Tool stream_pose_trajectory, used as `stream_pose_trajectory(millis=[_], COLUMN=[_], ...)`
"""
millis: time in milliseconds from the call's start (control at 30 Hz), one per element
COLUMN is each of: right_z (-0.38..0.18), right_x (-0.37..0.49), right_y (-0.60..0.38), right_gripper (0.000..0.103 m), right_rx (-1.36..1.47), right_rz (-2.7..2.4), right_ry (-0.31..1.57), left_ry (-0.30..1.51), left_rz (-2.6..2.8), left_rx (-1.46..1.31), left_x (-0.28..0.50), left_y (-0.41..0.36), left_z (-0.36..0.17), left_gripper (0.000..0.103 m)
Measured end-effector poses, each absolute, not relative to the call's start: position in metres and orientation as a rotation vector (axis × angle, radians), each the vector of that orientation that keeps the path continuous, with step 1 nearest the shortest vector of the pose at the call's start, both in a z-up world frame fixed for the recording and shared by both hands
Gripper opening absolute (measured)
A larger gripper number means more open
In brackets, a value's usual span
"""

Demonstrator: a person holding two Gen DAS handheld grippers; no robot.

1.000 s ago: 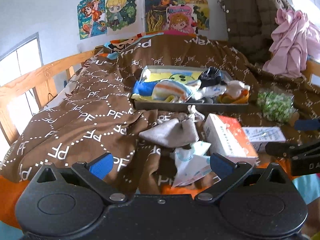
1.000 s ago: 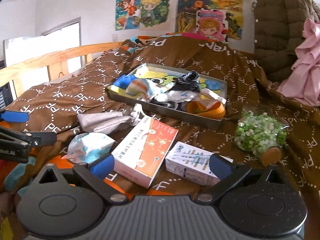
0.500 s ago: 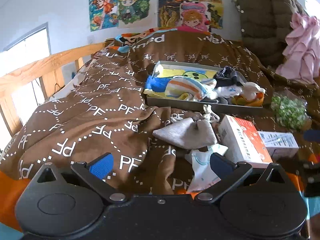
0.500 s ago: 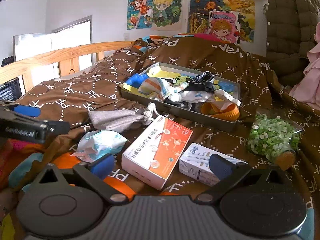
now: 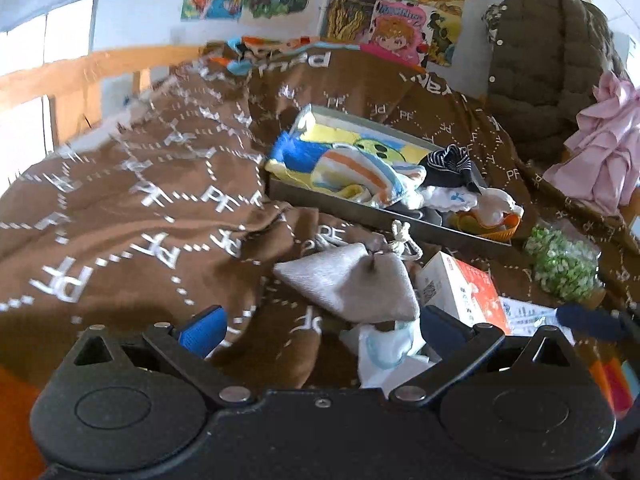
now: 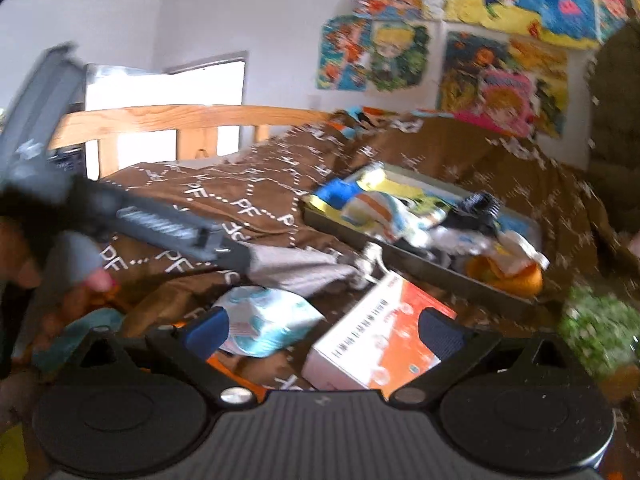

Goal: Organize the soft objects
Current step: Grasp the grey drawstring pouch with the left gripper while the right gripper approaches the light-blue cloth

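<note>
Grippers, left [image 5: 320,320] and right [image 6: 324,330], both spread and empty, have been swung closer; grey pouch [image 5: 352,284] seemingly targeted for tray [image 5: 384,216].

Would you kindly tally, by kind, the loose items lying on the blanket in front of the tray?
Grey cloth pouch: 1
Soft packet, white and light blue: 1
Cardboard boxes, orange-and-white and white with blue print: 2
Bag of green pieces: 1
Total: 5

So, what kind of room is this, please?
Most likely a bedroom, perhaps a child's: a wooden bed rail, a brown blanket spread over the bed, and cartoon posters on the wall.
</note>
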State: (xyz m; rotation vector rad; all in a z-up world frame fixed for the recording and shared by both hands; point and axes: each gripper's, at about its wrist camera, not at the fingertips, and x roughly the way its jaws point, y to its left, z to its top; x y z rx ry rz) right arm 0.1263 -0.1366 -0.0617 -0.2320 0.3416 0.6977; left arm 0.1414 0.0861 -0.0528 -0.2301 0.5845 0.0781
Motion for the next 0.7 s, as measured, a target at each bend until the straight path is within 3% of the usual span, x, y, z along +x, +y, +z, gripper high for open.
stream_pose_trajectory(millis=[200, 533, 700], right_z=[-0.072, -0.082, -0.086], right_x=[0.133, 0.139, 0.142], right_y=[-0.124, -0.11, -0.099], right_gripper=[0.103, 0.102, 0.098], right_rx=[-0.245, -0.244, -0.247], right_rz=[0.749, 0.822, 0.853], right_ry=[0.363, 0.361, 0.368], left_ry=[0.65, 0.604, 0.608], left_rz=[0.073, 0.084, 0.041], left_rx=[-0.443, -0.678, -0.706], left_x=[0.178, 0.205, 0.211], left_y=[0.106, 0.129, 0.128], left_z=[-0.072, -0.085, -0.089], left_gripper=[0.102, 0.102, 0.088])
